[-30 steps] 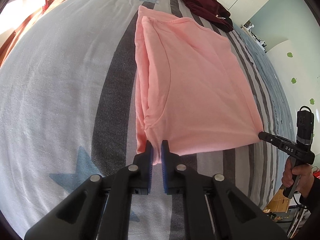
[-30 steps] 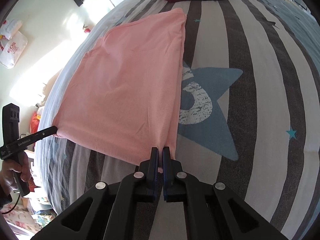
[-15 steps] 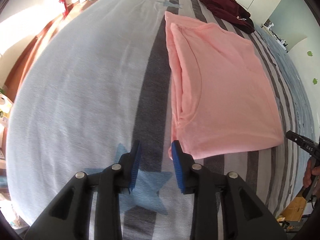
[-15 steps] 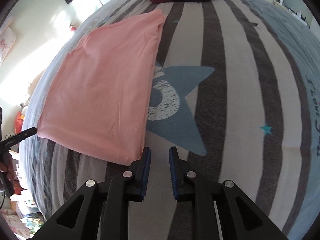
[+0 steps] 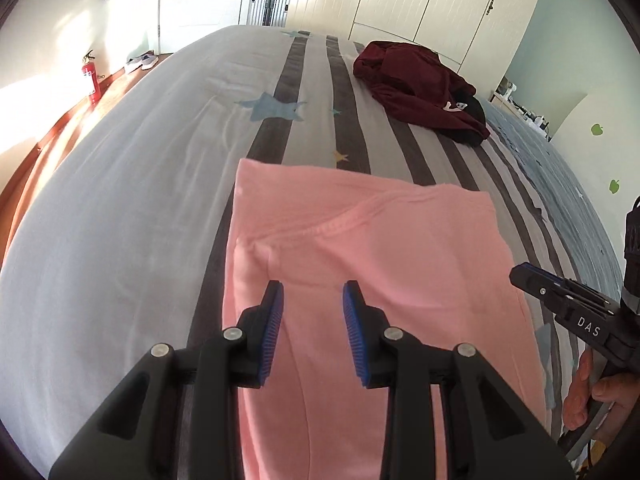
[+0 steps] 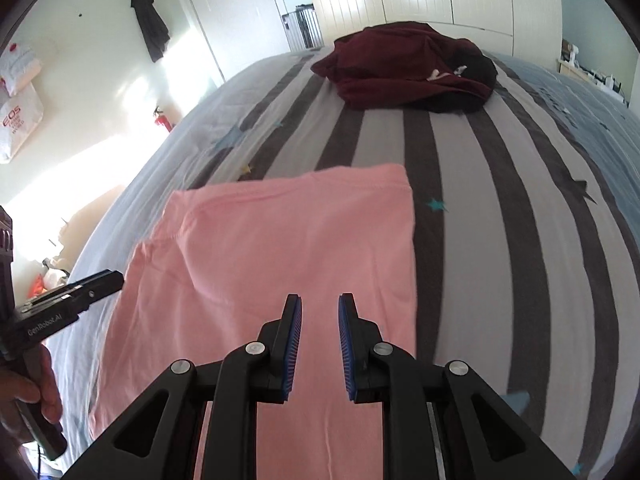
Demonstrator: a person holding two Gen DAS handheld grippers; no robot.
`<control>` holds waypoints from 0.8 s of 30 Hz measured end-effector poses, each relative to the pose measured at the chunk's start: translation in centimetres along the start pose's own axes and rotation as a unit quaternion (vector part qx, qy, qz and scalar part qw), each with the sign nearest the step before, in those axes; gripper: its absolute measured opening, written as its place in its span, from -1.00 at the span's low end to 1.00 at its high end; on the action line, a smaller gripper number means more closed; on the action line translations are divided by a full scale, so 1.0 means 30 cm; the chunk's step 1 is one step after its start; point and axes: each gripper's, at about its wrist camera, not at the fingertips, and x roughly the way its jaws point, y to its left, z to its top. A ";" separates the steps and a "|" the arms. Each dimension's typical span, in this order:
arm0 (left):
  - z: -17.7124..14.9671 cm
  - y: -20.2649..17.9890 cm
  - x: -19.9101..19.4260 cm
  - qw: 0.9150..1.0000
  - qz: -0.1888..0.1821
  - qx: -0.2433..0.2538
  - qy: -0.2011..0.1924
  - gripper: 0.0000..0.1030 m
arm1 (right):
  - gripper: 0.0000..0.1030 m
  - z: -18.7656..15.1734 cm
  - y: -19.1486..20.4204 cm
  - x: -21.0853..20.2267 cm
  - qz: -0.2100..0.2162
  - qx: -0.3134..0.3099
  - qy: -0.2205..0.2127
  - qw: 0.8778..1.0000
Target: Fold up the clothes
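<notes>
One pink cotton T-shirt [image 5: 360,264] lies flat on the grey striped bedspread [image 5: 120,208], seemingly folded lengthwise already, with a crosswise fold probably left. Left gripper [image 5: 313,300] and right gripper [image 6: 319,314] hover over it, fingers apart and empty. Beyond, a crumpled maroon garment [image 6: 404,66] awaits; nothing blocks the way.

Left gripper [image 5: 313,300] and right gripper [image 6: 319,312] both hover level, fingers parted, holding nothing.
</notes>
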 end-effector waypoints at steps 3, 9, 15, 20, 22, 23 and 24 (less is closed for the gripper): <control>0.004 0.018 0.048 1.000 0.030 0.004 -0.004 -0.46 | -0.64 0.052 0.039 0.073 0.011 -0.011 -0.016 1.000; -0.097 0.150 0.072 0.996 0.075 -0.040 0.011 -0.45 | -0.64 0.084 0.025 0.236 -0.009 0.000 -0.001 1.000; -0.035 0.113 -0.002 0.996 0.075 -0.048 -0.033 -0.43 | -0.64 0.088 -0.004 0.290 -0.016 0.002 -0.005 1.000; 0.062 -0.040 0.040 0.999 -0.013 -0.010 -0.051 -0.43 | -0.64 0.117 -0.005 0.287 -0.014 0.003 -0.015 1.000; 0.065 -0.096 0.105 0.999 -0.028 0.014 -0.033 -0.43 | -0.64 0.125 -0.006 0.292 -0.015 0.001 -0.016 1.000; 0.061 -0.121 0.137 0.999 -0.033 0.025 -0.025 -0.43 | -0.64 0.128 -0.008 0.296 -0.015 0.001 -0.016 1.000; 0.057 -0.142 0.169 0.999 -0.037 0.036 -0.016 -0.43 | -0.64 0.129 -0.011 0.303 -0.015 0.002 -0.016 1.000</control>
